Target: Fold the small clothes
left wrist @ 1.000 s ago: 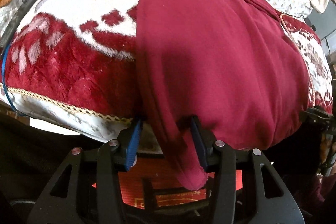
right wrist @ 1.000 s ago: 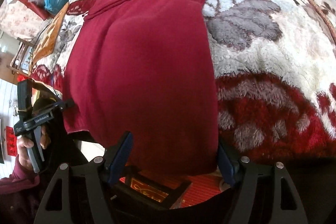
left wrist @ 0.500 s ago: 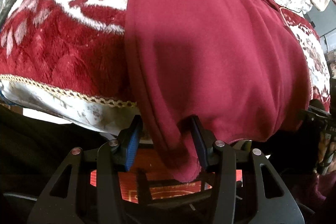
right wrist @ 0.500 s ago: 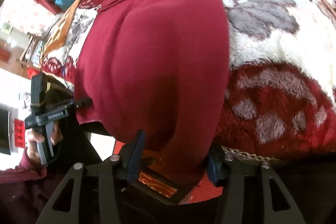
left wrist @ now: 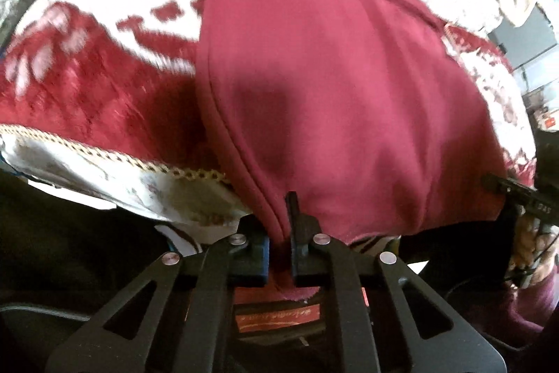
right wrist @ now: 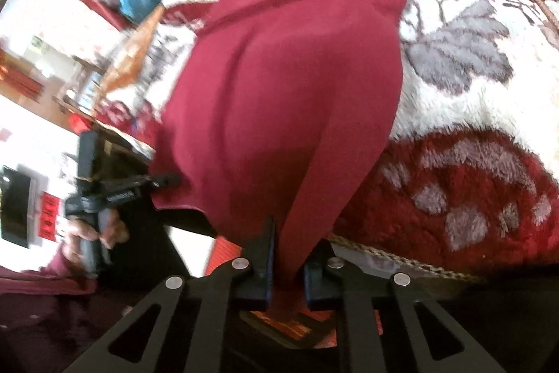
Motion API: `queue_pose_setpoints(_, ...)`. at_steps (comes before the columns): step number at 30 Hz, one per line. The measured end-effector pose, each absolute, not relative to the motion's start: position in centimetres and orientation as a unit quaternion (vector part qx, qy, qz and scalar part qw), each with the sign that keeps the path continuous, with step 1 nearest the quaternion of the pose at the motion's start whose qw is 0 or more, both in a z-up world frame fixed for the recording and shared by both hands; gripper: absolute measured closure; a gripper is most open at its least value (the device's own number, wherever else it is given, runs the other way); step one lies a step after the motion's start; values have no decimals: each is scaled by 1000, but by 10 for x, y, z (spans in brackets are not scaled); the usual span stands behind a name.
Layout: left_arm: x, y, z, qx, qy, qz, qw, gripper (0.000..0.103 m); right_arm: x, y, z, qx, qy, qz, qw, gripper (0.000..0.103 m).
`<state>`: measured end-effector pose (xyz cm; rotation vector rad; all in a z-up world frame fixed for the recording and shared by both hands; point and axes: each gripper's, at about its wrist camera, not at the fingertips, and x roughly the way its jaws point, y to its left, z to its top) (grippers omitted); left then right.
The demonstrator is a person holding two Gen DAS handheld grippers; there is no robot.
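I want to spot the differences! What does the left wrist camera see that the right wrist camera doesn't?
Only the left wrist view: the left hand-held gripper shut on the dark red knit garment. Only the right wrist view: the right hand-held gripper pinching that garment's other corner, and a blue bag. Both: the garment on the red-and-white plush floral blanket.

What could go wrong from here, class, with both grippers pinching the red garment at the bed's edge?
1. The left gripper pinches only a narrow hem strip of the garment; it may slip out when lifted.
2. The right gripper holds a bunched corner, so the fold may come out uneven.
3. The plush blanket may drag the cloth and wrinkle it.
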<state>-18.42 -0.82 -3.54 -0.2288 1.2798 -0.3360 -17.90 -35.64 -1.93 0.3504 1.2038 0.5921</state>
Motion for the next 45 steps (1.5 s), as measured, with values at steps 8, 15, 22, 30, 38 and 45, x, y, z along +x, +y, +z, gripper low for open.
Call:
queue_pose_setpoints(8,-172,24,32,-153,504,-155,836,97,-174,-368,19,225,489,314,782,92)
queue_pose_setpoints(15,-155,46,70,-172,444,-138,868,97,-160,-374,48,261,425,329,802,92)
queue_pose_setpoints(22,-111,39,104,-167,397,-131,893,97,-122,-373,83,262,374,326,828,92)
queue_pose_setpoints(30,-30,20,108,-148,389,-120,901,97,-51,-390,96,286,356,287,842,92)
queue_pose_setpoints(38,63,12,71,-156,420,-101,888,97,43,-405,68,295,383,229,845,92)
queue_pose_setpoints(45,121,13,22,-187,466,-112,858,93,111,-424,12,336,415,185,825,89)
